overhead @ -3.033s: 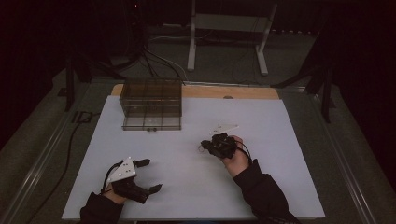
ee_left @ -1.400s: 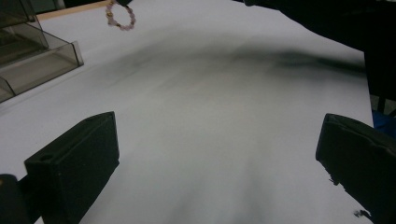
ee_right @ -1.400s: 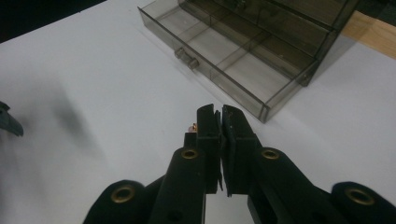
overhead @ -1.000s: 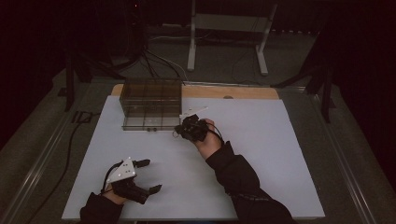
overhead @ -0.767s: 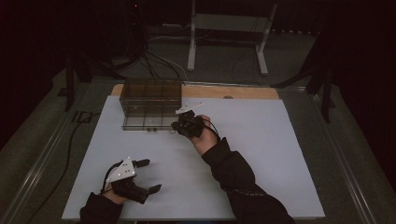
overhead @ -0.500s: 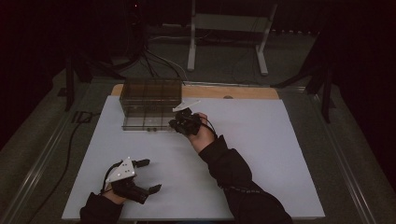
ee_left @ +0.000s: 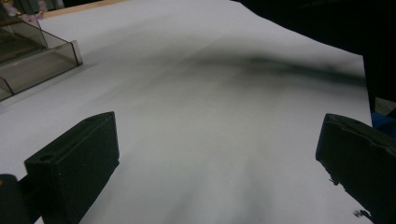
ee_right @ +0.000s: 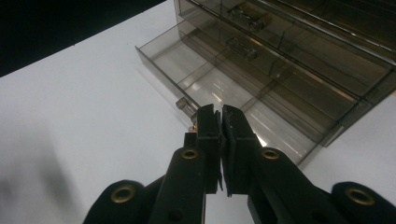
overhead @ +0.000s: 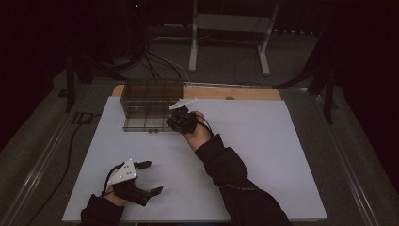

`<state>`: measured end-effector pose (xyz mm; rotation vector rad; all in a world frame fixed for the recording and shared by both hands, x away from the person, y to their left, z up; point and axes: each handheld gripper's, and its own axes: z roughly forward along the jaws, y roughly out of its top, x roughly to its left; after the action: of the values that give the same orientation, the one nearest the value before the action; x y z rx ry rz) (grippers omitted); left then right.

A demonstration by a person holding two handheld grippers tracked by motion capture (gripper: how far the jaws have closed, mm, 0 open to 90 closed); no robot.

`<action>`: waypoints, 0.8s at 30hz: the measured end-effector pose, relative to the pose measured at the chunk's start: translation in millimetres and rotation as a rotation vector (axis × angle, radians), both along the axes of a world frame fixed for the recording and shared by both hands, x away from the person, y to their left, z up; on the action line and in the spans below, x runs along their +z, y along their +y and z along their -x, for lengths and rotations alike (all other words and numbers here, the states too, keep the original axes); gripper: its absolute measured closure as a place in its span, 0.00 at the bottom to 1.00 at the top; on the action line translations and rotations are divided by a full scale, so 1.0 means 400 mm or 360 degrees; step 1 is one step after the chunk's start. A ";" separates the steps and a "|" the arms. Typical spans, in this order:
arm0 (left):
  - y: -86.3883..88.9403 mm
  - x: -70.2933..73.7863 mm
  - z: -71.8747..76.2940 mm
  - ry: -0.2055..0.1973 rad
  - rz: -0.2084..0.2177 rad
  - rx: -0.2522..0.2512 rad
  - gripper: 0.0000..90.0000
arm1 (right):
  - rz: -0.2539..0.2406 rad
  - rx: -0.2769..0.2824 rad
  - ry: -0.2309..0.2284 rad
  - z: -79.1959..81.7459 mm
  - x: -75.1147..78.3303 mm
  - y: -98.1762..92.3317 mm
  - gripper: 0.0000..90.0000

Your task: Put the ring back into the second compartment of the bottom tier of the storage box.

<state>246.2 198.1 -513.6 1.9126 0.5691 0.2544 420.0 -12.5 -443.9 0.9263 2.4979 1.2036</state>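
Note:
A smoky clear-plastic drawer cabinet (overhead: pixel 149 96) stands at the far left of the white table. Its bottom drawer (overhead: pixel 147 123) is pulled out, with two small knobs (overhead: pixel 152 131) on its front. My right gripper (overhead: pixel 172 122) is at the drawer's right front corner, a grey plate on top. In the right gripper view its jaws are shut (ee_right: pixel 219 117) right above the open drawer (ee_right: pixel 219 88), beside a knob (ee_right: pixel 185 107); nothing shows between them. My left gripper (overhead: pixel 149 177) rests near the front left, jaws wide open (ee_left: pixel 219 144) over bare table.
The white table top (overhead: pixel 263 155) lies on a wooden board (overhead: pixel 244 92) at the back edge. A corner of the open drawer (ee_left: pixel 44 60) is far left in the left gripper view. Cables and a metal stand (overhead: pixel 230 28) are on the floor beyond.
My right gripper has travelled left and away from mid-table to the drawer's front right corner. The left gripper has stayed put.

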 end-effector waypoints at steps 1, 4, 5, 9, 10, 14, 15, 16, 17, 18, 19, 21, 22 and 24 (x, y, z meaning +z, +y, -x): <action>0.000 0.000 0.000 -0.0002 0.0000 -0.0001 0.01 | 0.0002 -0.0003 0.0002 -0.002 0.000 0.004 0.96; 0.000 -0.001 0.001 0.0006 -0.0001 0.0002 0.01 | 0.0003 -0.0001 -0.0002 -0.007 -0.001 0.011 0.96; 0.001 0.000 0.000 0.0004 0.0005 0.0002 0.01 | 0.0005 -0.0007 -0.0004 -0.012 -0.001 0.019 0.96; 0.001 -0.001 0.001 0.0004 0.0004 0.0003 0.01 | 0.0007 -0.0007 -0.0007 -0.019 -0.003 0.032 0.96; 0.001 -0.001 0.001 0.0004 0.0004 0.0003 0.01 | 0.0007 -0.0007 -0.0007 -0.019 -0.003 0.032 0.96; 0.002 0.000 0.001 -0.0002 0.0003 -0.0001 0.01 | 0.0011 -0.0008 0.0002 -0.029 -0.007 0.047 0.96; 0.002 0.000 0.001 -0.0002 0.0003 -0.0001 0.01 | 0.0011 -0.0008 0.0002 -0.029 -0.007 0.047 0.96; 0.002 -0.001 0.001 0.0001 0.0006 0.0000 0.01 | 0.0016 -0.0009 -0.0010 -0.031 -0.006 0.056 0.96; 0.002 0.000 0.001 -0.0001 0.0007 -0.0001 0.01 | 0.0016 -0.0010 -0.0011 -0.032 -0.005 0.059 0.96; 0.002 0.000 0.001 -0.0001 0.0007 -0.0001 0.01 | 0.0016 -0.0010 -0.0011 -0.032 -0.005 0.059 0.96; 0.002 0.000 0.001 -0.0003 0.0009 -0.0003 0.01 | 0.0013 -0.0010 -0.0017 -0.035 -0.004 0.062 0.96; 0.002 -0.001 0.001 -0.0001 0.0002 -0.0002 0.01 | 0.0014 -0.0015 -0.0025 -0.040 -0.003 0.073 0.96; 0.002 0.000 0.001 0.0002 0.0006 -0.0003 0.01 | 0.0015 -0.0019 -0.0023 -0.043 -0.003 0.076 0.96; 0.002 0.001 0.001 -0.0002 0.0010 -0.0002 0.01 | 0.0014 -0.0027 -0.0026 -0.047 -0.004 0.081 0.96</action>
<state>245.6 199.0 -513.3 1.9069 0.5670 0.2528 438.7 20.0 -445.6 0.9297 2.4757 1.1895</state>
